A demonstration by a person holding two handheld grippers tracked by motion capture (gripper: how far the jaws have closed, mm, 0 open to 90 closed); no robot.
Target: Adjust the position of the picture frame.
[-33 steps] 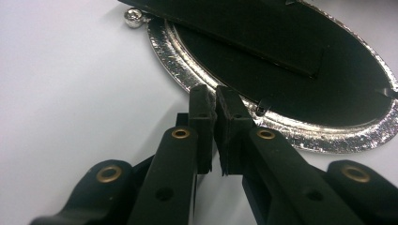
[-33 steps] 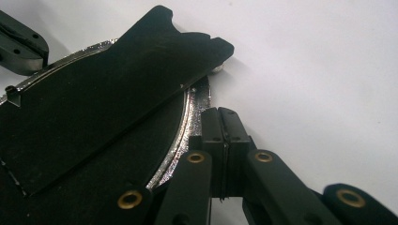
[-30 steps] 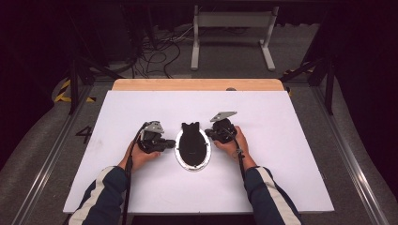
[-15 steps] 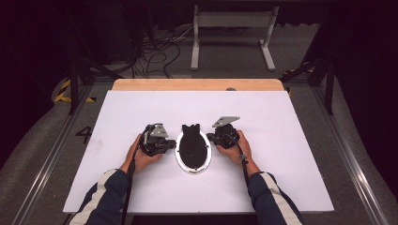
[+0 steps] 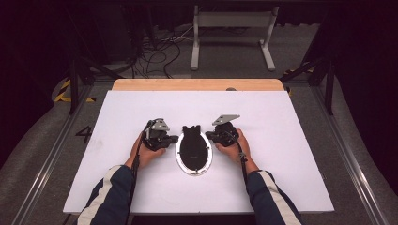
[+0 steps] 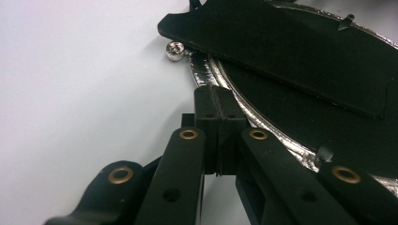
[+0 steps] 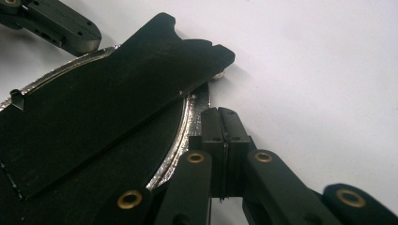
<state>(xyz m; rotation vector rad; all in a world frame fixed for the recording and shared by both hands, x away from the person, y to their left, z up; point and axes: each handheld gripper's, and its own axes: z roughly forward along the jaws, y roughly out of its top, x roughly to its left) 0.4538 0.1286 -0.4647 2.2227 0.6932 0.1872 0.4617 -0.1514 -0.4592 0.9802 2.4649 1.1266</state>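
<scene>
High view first: your two hands sit low in the middle of the frame on the white table (image 5: pixel 281 126), with an oval, silver-rimmed plate (image 5: pixel 194 151) between them. A flat black piece (image 5: pixel 191 135) lies on the plate, its notched end at the far rim. Your left gripper (image 5: pixel 172 139) points at the plate's left rim and your right gripper (image 5: pixel 210 136) at its right rim, both near the far end.

Left gripper view: your left gripper (image 6: pixel 217 101) has its jaws pressed together with nothing between them, tips right at the silver rim (image 6: pixel 202 75) in mid-frame. The black piece (image 6: pixel 281 51) fills the upper right, and a small silver screw (image 6: pixel 175 50) sits just beside the rim at upper centre.

Right gripper view: your right gripper (image 7: pixel 223 123) is likewise fully closed on nothing, tips against the rim (image 7: pixel 184 123) at centre; whether they truly touch it is hard to say. The black piece (image 7: pixel 103 103) crosses the left half, and your other gripper (image 7: pixel 51 23) shows at upper left.
</scene>
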